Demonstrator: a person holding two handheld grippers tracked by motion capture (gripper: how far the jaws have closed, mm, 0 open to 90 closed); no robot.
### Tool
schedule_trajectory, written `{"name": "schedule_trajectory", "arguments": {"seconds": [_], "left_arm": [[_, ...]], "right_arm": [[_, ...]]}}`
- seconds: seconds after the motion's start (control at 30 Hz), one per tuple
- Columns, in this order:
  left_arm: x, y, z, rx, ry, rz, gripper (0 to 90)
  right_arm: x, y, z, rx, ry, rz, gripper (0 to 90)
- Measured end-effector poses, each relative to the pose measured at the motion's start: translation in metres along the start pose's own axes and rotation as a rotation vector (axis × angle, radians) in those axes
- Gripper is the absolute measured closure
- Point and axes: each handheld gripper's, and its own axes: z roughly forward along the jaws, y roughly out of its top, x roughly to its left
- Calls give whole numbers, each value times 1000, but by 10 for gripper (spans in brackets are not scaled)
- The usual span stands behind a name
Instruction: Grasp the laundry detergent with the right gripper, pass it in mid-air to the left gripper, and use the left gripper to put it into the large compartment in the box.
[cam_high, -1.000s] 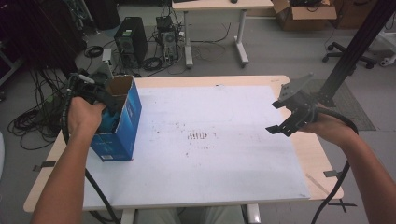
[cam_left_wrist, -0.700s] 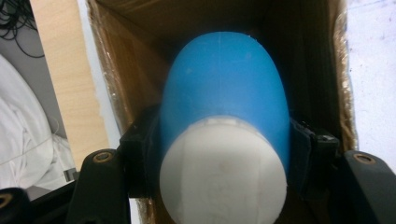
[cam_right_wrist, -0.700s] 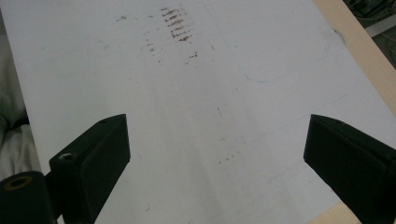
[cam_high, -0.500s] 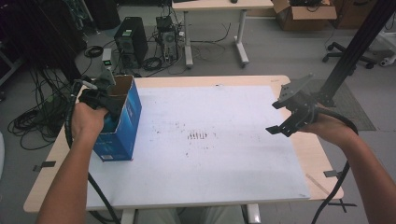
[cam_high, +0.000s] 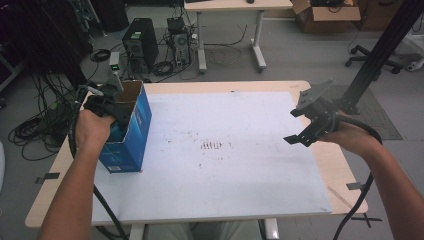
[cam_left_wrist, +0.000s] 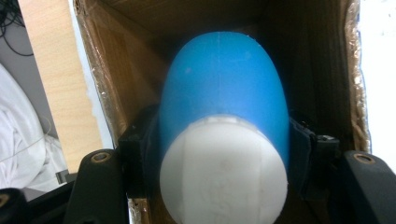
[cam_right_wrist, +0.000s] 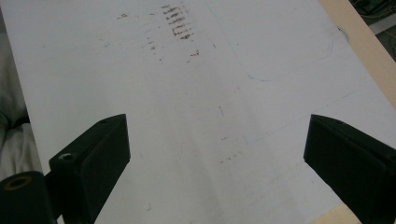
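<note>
Left tongs (cam_high: 116, 111): at left of the high view, over the open top of the box (cam_high: 131, 145), pinching a blue bottle (cam_left_wrist: 223, 116) with white cap (cam_left_wrist: 223, 172); bottle sits inside the box mouth. Since the earlier frame this hand has shifted slightly up-frame; grip unchanged.
Right tongs (cam_high: 299, 136): spread wide, holding nothing, above the white sheet (cam_high: 225, 170) at the desk (cam_high: 345, 185) right edge; unmoved.

Blue bottle (cam_left_wrist: 223, 100) btm hidden in box (cam_left_wrist: 140, 56); cap cut off.
</note>
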Motion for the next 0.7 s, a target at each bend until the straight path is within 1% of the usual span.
{"name": "schedule_trajectory", "arguments": {"seconds": [0.1, 0.13, 0.2, 0.23, 0.3, 0.4, 0.5, 0.57, 0.67, 0.7], "left_arm": [[1, 0, -1, 1, -18, 2, 372], [2, 0, -3, 1, -25, -1, 357], [3, 0, -5, 0, -21, -1, 303], [3, 0, -7, -4, -19, -3, 291], [5, -1, -11, -18, -19, -9, 275], [8, -2, -17, -45, -32, -24, 250], [11, -4, -25, -68, -41, -29, 250], [12, -4, -31, -80, -38, -30, 244], [13, -4, -39, -94, -38, -31, 204], [14, -4, -43, -99, -32, -29, 198]], "right_arm": [[1, 0, 0, -1, 0, 1, 67], [1, 0, 0, -1, 1, 3, 67], [1, 0, 0, -1, 1, 0, 67], [1, 0, 0, 0, 2, -1, 67], [2, 1, 1, -1, 3, -2, 67], [3, 1, 0, 1, 3, -3, 67], [4, 2, -1, -2, 1, -5, 67], [4, 2, -2, -3, 0, -5, 67], [5, 2, -3, -1, -1, -7, 67], [6, 2, -4, -2, -1, -6, 68]]}}
